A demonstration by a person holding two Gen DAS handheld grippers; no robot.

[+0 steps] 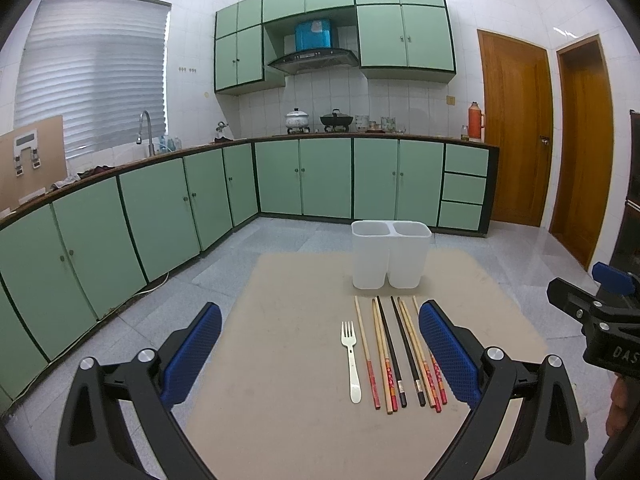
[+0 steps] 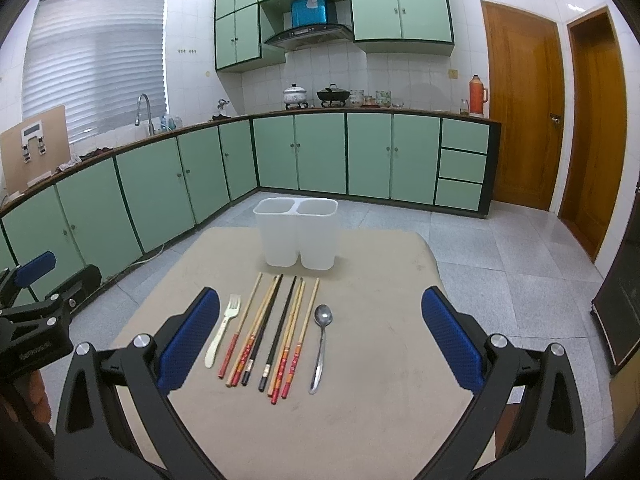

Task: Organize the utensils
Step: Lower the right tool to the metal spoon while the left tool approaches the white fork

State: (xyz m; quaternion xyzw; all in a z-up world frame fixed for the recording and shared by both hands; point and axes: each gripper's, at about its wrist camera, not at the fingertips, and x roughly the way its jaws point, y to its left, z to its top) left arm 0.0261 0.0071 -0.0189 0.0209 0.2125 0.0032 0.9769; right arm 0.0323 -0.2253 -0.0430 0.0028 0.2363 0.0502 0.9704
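Chopsticks [image 2: 264, 332], fork [image 2: 224, 330] and spoon [image 2: 320, 346] lie in a row, easy to grab; both grippers' fingers [image 2: 188, 340] are spread, holding nothing.

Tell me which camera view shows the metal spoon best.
The right wrist view. There the metal spoon lies in full sight on the table, just right of the chopsticks. In the left wrist view no spoon shows at all; the left gripper's right finger covers that spot beside the chopsticks.
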